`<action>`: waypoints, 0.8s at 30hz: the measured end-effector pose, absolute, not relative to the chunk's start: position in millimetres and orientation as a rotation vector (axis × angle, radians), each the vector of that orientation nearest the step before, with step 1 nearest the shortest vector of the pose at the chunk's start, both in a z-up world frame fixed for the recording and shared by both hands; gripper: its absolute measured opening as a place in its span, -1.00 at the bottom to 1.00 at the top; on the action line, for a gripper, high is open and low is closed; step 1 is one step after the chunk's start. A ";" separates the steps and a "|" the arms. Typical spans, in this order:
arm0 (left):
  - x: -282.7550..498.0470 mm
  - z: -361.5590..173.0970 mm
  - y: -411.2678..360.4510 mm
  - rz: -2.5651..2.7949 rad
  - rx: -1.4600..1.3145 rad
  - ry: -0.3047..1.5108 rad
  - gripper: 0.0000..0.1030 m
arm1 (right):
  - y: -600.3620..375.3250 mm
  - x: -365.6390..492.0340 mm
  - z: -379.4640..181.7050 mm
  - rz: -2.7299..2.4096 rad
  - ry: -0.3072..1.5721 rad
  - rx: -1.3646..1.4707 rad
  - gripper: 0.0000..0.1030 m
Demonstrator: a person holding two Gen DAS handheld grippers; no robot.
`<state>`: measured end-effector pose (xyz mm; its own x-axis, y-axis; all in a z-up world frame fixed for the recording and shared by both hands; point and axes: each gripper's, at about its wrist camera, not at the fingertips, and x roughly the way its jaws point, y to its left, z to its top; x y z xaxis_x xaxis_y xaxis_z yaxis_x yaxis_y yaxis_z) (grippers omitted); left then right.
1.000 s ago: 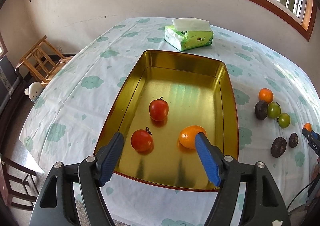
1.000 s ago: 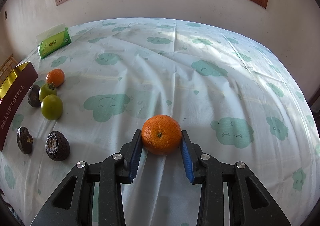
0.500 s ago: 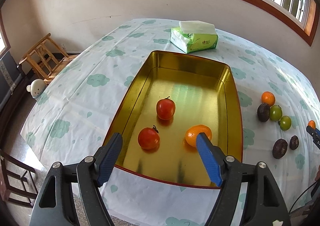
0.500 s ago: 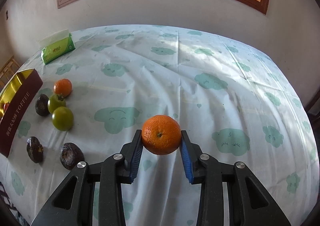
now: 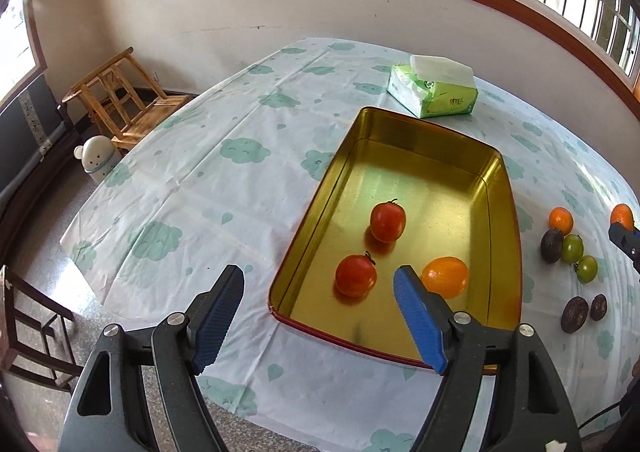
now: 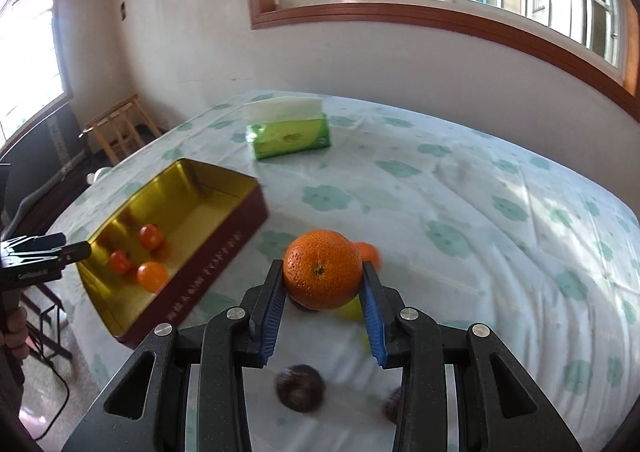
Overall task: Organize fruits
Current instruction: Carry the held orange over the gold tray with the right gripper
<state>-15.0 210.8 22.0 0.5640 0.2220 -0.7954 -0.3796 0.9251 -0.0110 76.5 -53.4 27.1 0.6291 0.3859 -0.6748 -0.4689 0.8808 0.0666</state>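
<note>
My right gripper (image 6: 322,272) is shut on a large orange (image 6: 320,264) and holds it in the air above the loose fruit on the table. Under it lie a small orange (image 6: 370,254), a green tomato (image 6: 352,308) and dark passion fruits (image 6: 299,388), all blurred. The gold tray (image 5: 496,211) holds two red tomatoes (image 5: 387,220) and one orange (image 5: 445,276). My left gripper (image 5: 318,278) hovers open over the tray's near left corner with nothing between its fingers. In the left wrist view the held orange (image 5: 621,214) shows at the right edge.
A green tissue pack (image 5: 434,91) lies behind the tray. Right of the tray sit a small orange (image 5: 560,219), green tomatoes (image 5: 573,248) and dark passion fruits (image 5: 574,314). A wooden chair (image 5: 120,99) and a white bear-shaped object (image 5: 96,159) stand beyond the table's left edge.
The right gripper has lifted the orange off the tablecloth and swung left, so the tray now shows in its view. The left gripper has drifted left; the tray sits further right in its view.
</note>
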 end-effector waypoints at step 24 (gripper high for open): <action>-36.9 6.7 261.3 0.496 -0.263 0.948 0.45 | 102.4 104.6 -26.6 0.674 0.852 -0.341 -0.28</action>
<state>-36.9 261.3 6.7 0.4833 0.2891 -0.8263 -0.5139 0.8578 -0.0005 104.6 102.4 -26.6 0.4712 0.4071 -0.7824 -0.6677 0.7443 -0.0149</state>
